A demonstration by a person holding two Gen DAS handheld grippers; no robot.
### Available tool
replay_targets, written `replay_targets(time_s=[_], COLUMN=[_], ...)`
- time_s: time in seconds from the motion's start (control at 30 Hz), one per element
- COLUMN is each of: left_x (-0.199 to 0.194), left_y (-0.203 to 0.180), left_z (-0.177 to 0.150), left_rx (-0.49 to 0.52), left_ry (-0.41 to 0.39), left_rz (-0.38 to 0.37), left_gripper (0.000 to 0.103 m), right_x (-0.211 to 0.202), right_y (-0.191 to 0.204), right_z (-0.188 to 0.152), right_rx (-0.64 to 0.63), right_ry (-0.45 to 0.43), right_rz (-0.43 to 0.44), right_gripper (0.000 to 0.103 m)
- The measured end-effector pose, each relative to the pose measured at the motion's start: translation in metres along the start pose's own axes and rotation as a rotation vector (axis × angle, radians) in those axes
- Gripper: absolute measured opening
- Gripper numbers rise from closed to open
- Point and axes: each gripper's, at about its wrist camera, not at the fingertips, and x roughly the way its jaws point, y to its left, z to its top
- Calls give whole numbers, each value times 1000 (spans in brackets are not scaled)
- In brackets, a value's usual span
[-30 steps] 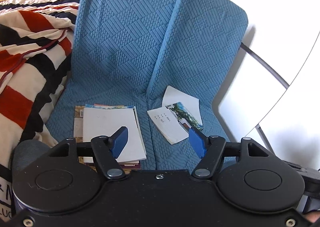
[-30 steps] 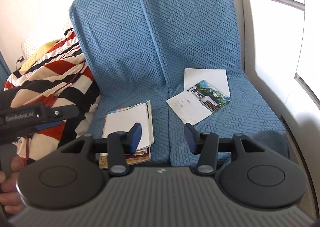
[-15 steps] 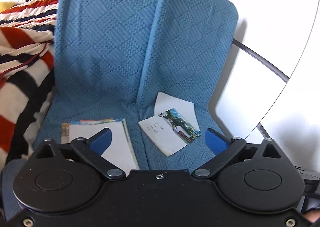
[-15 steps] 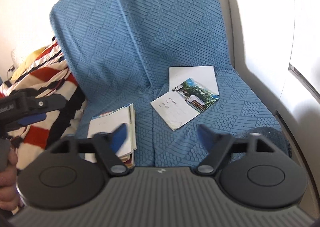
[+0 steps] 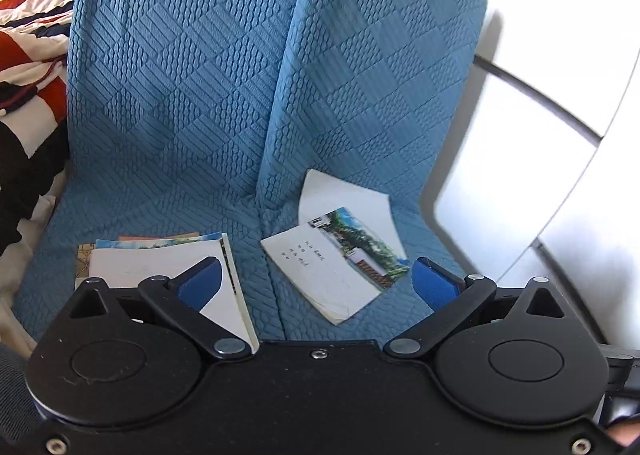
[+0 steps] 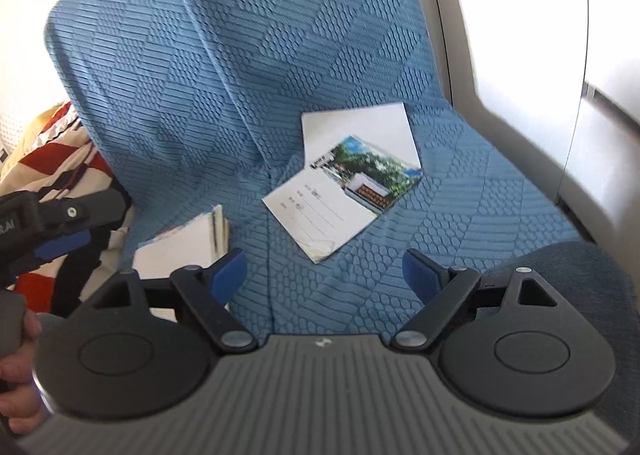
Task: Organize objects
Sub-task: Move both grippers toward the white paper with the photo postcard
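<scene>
A booklet with a photo cover lies on the right blue seat cushion, over a white sheet; it also shows in the right wrist view. A stack of booklets with a white one on top lies on the left cushion, also seen in the right wrist view. My left gripper is open and empty, just short of both. My right gripper is open and empty, in front of the photo booklet. The left gripper's body shows at the left of the right wrist view.
Two blue quilted seat cushions stand side by side with upright backs. A red, black and cream striped blanket lies to the left. A white wall and grey rail stand to the right. A dark grey cushion edge lies front right.
Both grippers have opened wide from a narrower gap. Both have moved closer to the seat and shifted right, toward the photo booklet.
</scene>
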Motion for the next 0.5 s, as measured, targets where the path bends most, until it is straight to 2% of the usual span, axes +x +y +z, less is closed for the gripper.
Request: replay_targets(time_s=[0.17, 0.4, 0.5], left_x=[29, 73, 92], left_y=[1, 5, 5], left_z=[-4, -9, -13], left_rx=[12, 30, 34], left_ry=[23, 81, 124], left_rz=[-5, -24, -32], left_gripper=[101, 97, 93], right_x=[24, 60, 85], right_y=[-13, -32, -38], right_z=[3, 14, 21], right_rx=[-9, 92, 121], right_ry=[-4, -51, -9], right_rz=[-39, -10, 7], right_gripper=[86, 86, 86])
